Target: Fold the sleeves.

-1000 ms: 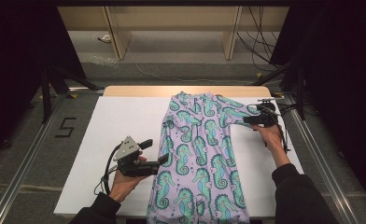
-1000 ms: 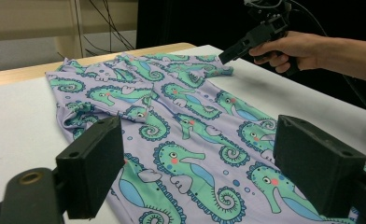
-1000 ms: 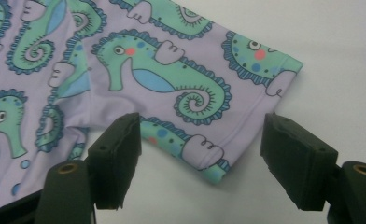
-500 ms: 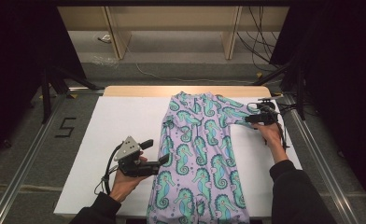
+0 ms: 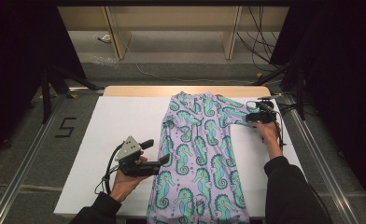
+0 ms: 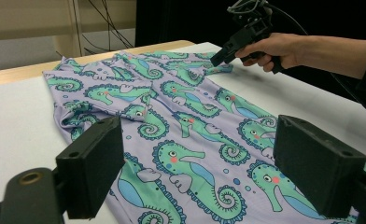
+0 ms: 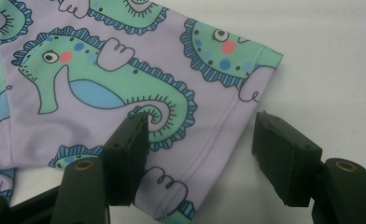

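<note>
Spread flat down the middle of the white table (image 5: 97, 140): a lilac seahorse-print children's garment (image 5: 202, 158), collar end toward the far wooden edge, legs running off the near edge, presumably laid out smooth so it can be folded. Out at the far right, the short sleeve (image 7: 172, 93) pulled sideways onto bare table, its hemmed cuff (image 7: 228, 126) lying between the parted jaws of the right gripper (image 7: 200, 154); released, one jaw over the cloth and the other over bare table, likely poised to pinch the cuff and carry the sleeve inward. Low at the garment's left edge, the left gripper (image 5: 154, 153) pointing in toward the fabric, jaws wide apart and empty with the print visible between them, probably waiting to pin or lift that side. The left sleeve area rumpled and partly tucked near the shoulder.
</note>
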A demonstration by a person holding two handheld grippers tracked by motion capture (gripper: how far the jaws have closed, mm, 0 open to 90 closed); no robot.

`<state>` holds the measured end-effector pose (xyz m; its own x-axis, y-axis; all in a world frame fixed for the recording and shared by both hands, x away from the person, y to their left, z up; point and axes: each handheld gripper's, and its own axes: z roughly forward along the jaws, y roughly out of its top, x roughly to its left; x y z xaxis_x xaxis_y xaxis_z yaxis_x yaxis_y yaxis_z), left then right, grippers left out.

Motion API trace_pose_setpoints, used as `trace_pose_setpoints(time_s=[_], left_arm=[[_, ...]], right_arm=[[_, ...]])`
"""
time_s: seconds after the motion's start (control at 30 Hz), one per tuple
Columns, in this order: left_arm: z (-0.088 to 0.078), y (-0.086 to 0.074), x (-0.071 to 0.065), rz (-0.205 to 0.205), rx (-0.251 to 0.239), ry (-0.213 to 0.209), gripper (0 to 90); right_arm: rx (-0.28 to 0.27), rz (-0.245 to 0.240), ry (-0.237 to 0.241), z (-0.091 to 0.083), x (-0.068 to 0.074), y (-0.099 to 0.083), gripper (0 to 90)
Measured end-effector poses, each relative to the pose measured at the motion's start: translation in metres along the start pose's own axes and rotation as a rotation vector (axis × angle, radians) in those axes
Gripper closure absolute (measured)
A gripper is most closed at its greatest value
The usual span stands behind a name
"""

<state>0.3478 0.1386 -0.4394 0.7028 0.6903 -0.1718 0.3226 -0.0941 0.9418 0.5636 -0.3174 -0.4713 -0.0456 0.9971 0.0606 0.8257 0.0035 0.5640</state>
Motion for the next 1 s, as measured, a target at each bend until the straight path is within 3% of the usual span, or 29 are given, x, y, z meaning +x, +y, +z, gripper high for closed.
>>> trace_pose_setpoints(time_s=[0.2, 0.57, 0.73, 1.0], left_arm=[[0.0, 0.0, -0.001, 0.001, 0.001, -0.005, 15.8], [0.001, 0.0, 0.0, 0.005, 0.007, -0.006, 16.0], [0.001, 0.0, 0.0, 0.005, 0.007, -0.004, 16.1], [0.003, 0.0, 0.0, 0.006, 0.015, -0.004, 16.2]], right_arm=[[-0.027, -0.008, -0.048, 0.003, 0.005, -0.001, 45.9], [-0.07, -0.034, -0.024, 0.007, 0.01, 0.002, 84.4], [-0.07, -0.075, -0.032, 0.005, 0.013, 0.004, 86.6], [-0.137, -0.162, -0.031, -0.016, 0.027, 0.026, 87.1]])
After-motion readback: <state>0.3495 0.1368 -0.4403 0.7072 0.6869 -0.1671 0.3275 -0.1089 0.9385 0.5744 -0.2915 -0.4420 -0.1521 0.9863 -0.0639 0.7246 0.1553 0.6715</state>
